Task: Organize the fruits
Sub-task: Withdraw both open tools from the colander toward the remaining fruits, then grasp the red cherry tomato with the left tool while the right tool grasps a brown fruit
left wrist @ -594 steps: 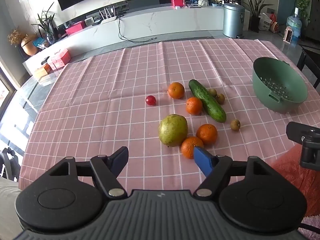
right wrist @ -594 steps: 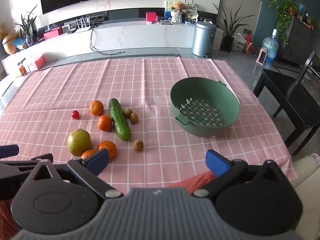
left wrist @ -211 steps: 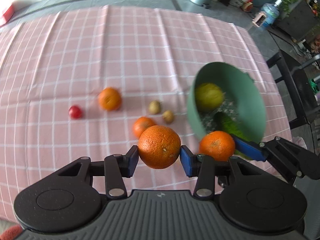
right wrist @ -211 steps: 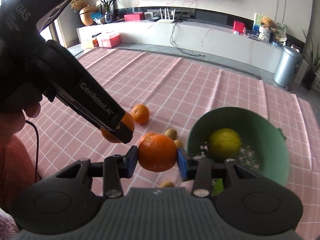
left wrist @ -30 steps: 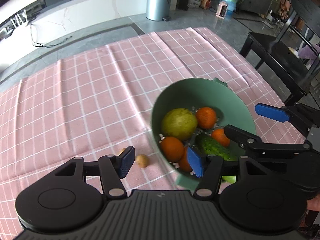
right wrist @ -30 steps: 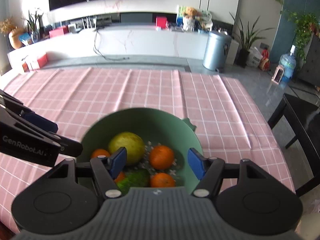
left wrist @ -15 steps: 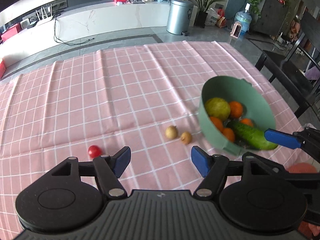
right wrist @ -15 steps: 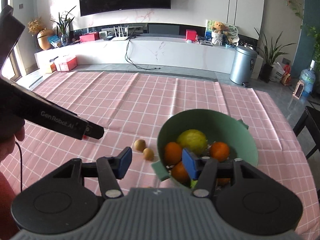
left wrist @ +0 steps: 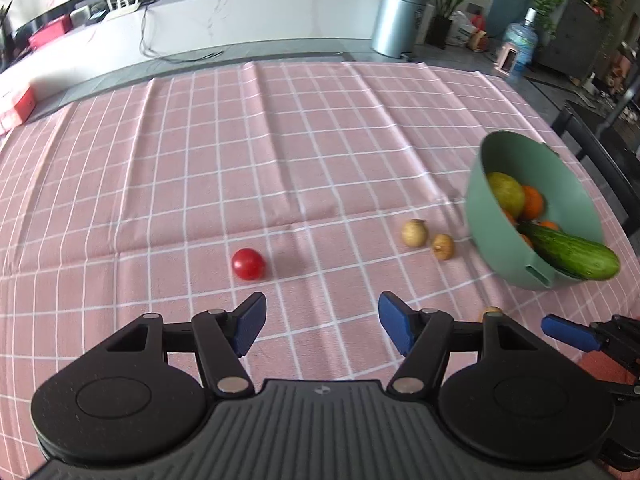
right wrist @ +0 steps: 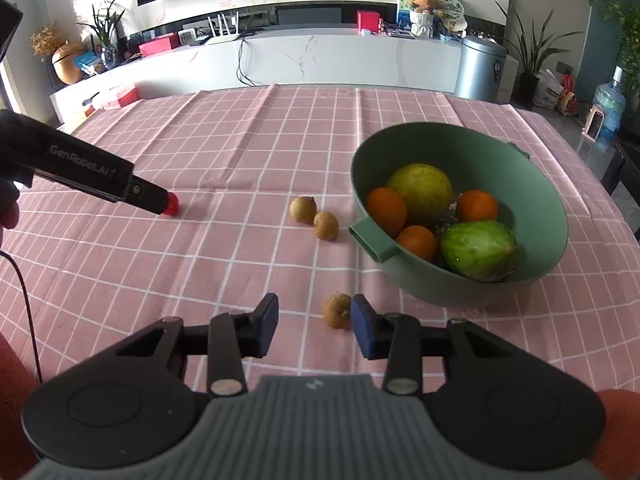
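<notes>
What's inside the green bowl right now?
The green bowl holds a yellow-green pear, three visible oranges and a cucumber poking over the rim. Anything beneath them is covered.

Green bowl (right wrist: pixel 536 184), red tomato (left wrist: pixel 248 264), pink-checked tablecloth (left wrist: pixel 280 140).

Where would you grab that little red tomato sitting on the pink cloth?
Probably across its round middle, coming straight down from above. The tomato is a small smooth ball lying alone on the tablecloth, so any side works; the open left gripper already hangs just short of it.
</notes>
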Demonstrator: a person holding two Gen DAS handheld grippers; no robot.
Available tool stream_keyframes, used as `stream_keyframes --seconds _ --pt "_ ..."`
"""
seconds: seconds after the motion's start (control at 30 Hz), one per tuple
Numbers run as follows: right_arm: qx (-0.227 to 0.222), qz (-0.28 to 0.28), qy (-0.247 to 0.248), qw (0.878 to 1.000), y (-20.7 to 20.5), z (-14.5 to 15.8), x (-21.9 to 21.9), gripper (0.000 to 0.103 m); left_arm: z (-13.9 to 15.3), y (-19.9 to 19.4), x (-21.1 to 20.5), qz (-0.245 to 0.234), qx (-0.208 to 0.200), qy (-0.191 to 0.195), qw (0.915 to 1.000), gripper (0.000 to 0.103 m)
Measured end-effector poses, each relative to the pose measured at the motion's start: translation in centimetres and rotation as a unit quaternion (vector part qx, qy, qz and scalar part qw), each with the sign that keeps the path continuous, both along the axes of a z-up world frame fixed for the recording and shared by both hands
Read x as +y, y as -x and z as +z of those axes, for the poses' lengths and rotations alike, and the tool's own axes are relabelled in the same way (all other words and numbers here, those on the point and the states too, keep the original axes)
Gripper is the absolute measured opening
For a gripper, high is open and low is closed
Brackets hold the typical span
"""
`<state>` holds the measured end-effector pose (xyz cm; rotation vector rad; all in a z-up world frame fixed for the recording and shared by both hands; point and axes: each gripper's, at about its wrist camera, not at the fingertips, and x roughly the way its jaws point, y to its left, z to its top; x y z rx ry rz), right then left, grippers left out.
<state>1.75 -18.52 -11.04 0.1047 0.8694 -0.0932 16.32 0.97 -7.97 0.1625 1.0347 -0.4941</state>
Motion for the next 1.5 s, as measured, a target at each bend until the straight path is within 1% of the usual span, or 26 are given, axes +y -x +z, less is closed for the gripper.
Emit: stream_keyframes --seconds 0.13,0.33,0.5,0.6,0.67,0.7,0.77,0.83,0.87,0.97,1.07,1.13,1.2,1.27,1.37,1.43,1.5 --pt "0.021 -0.009 0.003 1.000 -1.4 -1.4 -0.2 0.031 -1.2 -1.0 0.2 0.011 0.004 -0.010 0.9999 0.076" --pt "0.046 -0.021 0.007 0.999 -2.7 -2.8 -0.7 0.030 -2.6 -2.3 0.5 0.022 0.019 -0.008 0.9995 0.076" --pt "0.055 -0.025 0.012 0.998 -3.5 -3.5 -0.5 0.030 -3.6 -3.2 0.7 0.028 0.025 -0.009 0.9992 0.076" --pt "0.058 -0.027 0.012 0.998 -3.8 -3.8 -0.6 0.029 -4.1 -3.5 0.7 0.025 0.021 -0.009 0.9994 0.076" --pt "0.060 -0.026 0.011 0.998 -3.9 -4.0 -0.6 0.029 -4.3 -3.7 0.7 0.025 0.018 -0.010 0.9995 0.074" --pt "0.062 -0.025 0.011 0.998 -3.9 -4.0 -0.6 0.027 -4.5 -3.8 0.8 0.025 0.018 -0.010 0.9995 0.073" --pt "0.061 -0.026 0.013 0.998 -4.1 -4.1 -0.6 0.026 -4.8 -4.1 0.9 0.030 0.018 -0.006 0.9994 0.072" --pt "0.059 -0.026 0.015 0.998 -4.2 -4.1 -0.6 0.022 -5.1 -4.6 1.2 0.038 0.018 -0.003 0.9991 0.068" --pt "0.059 -0.026 0.016 0.998 -4.3 -4.1 -0.6 0.022 -5.2 -4.8 1.3 0.042 0.018 -0.001 0.9990 0.067" --pt "0.058 -0.025 0.019 0.998 -4.4 -4.1 -0.7 0.022 -5.4 -5.5 1.5 0.051 0.013 -0.001 0.9986 0.065" --pt "0.059 -0.026 0.019 0.998 -4.5 -4.1 -0.8 0.022 -5.7 -5.9 1.4 0.053 0.011 -0.008 0.9985 0.060" --pt "0.058 -0.025 0.018 0.998 -4.4 -4.1 -0.8 0.022 -6.0 -6.1 1.3 0.057 0.013 -0.012 0.9982 0.054" --pt "0.059 -0.025 0.018 0.998 -4.4 -4.1 -0.8 0.022 -6.3 -6.2 1.3 0.060 0.015 -0.009 0.9981 0.051" --pt "0.059 -0.024 0.017 0.998 -4.4 -4.1 -0.8 0.022 -6.4 -6.2 1.2 0.063 0.009 -0.009 0.9979 0.051" --pt "0.058 -0.024 0.015 0.998 -4.3 -4.1 -0.9 0.022 -6.4 -6.4 1.2 0.068 0.007 -0.009 0.9976 0.045" --pt "0.059 -0.023 0.016 0.998 -4.3 -4.2 -0.9 0.022 -6.4 -6.5 1.2 0.072 0.008 -0.009 0.9973 0.038" --pt "0.060 -0.022 0.015 0.998 -4.2 -4.3 -0.9 0.022 -6.4 -6.5 1.2 0.074 0.010 -0.008 0.9972 0.036"
